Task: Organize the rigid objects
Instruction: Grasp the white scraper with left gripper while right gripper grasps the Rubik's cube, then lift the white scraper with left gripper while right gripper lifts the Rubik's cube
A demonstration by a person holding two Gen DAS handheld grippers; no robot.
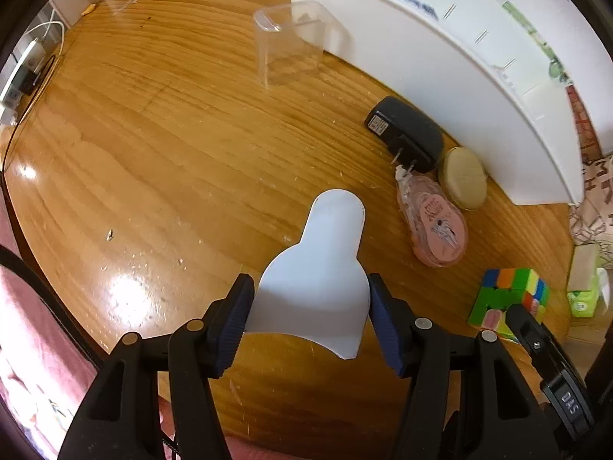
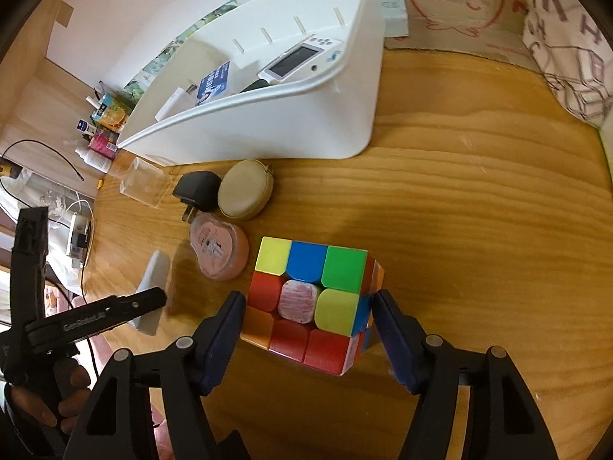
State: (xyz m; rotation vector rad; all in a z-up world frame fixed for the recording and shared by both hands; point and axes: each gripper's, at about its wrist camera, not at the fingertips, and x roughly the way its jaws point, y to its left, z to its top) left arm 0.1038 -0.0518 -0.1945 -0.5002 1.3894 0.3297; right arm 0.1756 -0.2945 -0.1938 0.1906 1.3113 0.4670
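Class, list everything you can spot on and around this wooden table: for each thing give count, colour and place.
Bin: one, white, table's back, holding a handheld device.
Clear box: one, transparent, beside the bin.
Plug adapter: one, black, before the bin.
Round case: one, beige, beside the adapter.
Tape dispenser: one, pink, near the case.
Puzzle cube: one, multicoloured, in the right claw.
White piece: one, in the left claw.
Bottles: several, far edge.

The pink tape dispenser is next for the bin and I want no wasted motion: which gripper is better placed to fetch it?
Neither is free. The left gripper clamps a white plastic piece; the right gripper clamps the puzzle cube. The left looks nearer the tape dispenser, once it sets its piece down.
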